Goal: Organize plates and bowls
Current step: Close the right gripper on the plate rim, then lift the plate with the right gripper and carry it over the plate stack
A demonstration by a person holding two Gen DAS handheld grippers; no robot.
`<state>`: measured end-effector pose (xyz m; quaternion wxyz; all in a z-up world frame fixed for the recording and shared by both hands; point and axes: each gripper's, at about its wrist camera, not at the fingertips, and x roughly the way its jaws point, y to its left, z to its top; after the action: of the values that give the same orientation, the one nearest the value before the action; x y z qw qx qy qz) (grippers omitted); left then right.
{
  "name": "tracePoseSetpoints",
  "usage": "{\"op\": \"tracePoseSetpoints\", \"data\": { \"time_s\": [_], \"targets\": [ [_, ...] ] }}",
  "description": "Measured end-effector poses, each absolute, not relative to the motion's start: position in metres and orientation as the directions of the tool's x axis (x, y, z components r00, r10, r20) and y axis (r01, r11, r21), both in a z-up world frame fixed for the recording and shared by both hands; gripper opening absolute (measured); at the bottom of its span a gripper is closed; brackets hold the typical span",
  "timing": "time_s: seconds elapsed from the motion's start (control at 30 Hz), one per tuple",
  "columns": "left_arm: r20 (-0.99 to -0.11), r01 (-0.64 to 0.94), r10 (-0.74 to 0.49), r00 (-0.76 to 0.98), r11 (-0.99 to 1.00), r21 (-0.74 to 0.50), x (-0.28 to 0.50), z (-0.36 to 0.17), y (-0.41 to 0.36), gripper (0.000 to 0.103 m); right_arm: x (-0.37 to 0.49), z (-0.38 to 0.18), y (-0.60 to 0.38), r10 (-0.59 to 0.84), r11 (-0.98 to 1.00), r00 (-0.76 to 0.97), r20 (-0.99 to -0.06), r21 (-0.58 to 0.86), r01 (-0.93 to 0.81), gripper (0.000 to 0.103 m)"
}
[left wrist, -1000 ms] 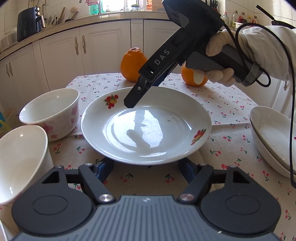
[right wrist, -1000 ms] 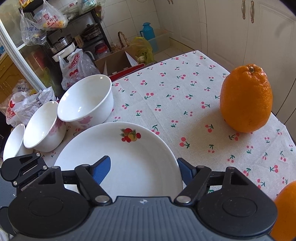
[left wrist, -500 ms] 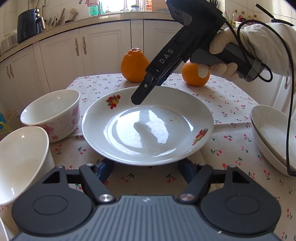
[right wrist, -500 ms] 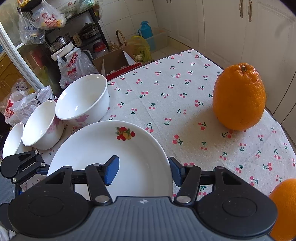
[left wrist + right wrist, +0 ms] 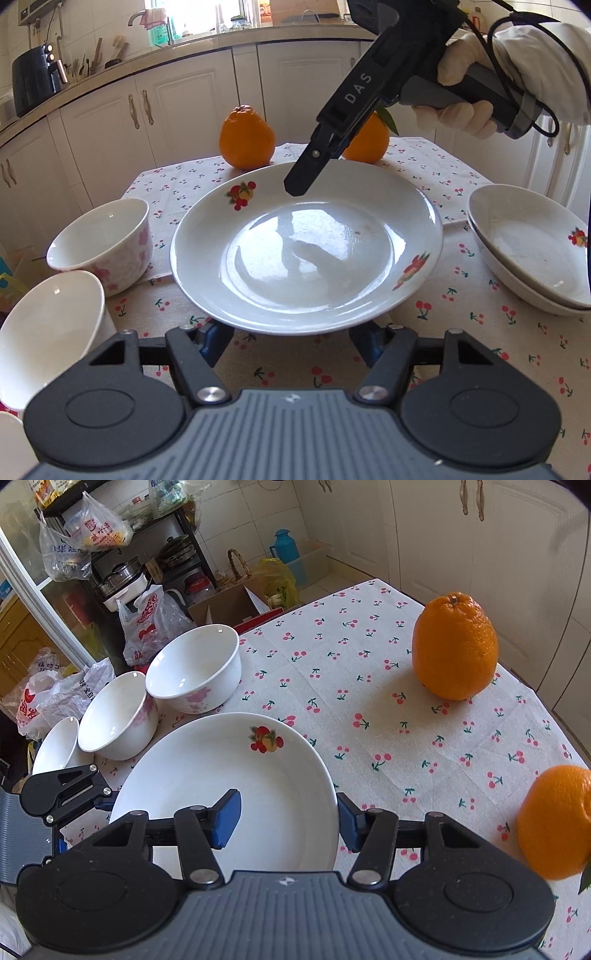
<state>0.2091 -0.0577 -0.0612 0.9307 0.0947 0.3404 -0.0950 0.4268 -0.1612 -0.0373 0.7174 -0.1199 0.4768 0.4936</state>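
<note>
White plate w/ fruit decals sits mid-table on cherry cloth. L gripper spread wide, blue pads under plate's near rim. R gripper wide too, one pad over plate, other off its edge. L view only: stacked plates at right, "DAS" on R tool. R view only: third bowl.

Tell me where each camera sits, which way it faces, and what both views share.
Left wrist: at the near table edge, facing the cabinets across the plate; its left gripper and the gloved hand with the right gripper show.
Right wrist: above the plate's far rim, looking down toward the bowls; its open right gripper and the left gripper show.
Shared: plate, bowls, oranges.
</note>
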Motion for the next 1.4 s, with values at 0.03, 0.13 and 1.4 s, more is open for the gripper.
{"op": "tracePoseSetpoints", "data": {
  "time_s": [0.03, 0.13, 1.4],
  "targets": [
    [-0.65, 0.251, -0.116, 0.751, 0.961, 0.118, 0.206, -0.059, -0.059, 0.068, 0.423, -0.036, -0.165, 0.596, 0.49, 0.065, -0.8, 0.298, -0.819, 0.061],
    [-0.654, 0.282, -0.139, 0.744, 0.952, 0.119, 0.202, -0.053, -0.063, 0.068, 0.412, -0.032, -0.178, 0.605, 0.506, 0.083, -0.792, 0.302, -0.808, 0.061],
    [-0.695, 0.66, -0.415, 0.587, 0.743, 0.113, 0.169, -0.039, -0.168, 0.068, 0.284, -0.023, -0.363, 0.551, 0.775, 0.364, -0.751, 0.298, -0.558, 0.061]
  ]
}}
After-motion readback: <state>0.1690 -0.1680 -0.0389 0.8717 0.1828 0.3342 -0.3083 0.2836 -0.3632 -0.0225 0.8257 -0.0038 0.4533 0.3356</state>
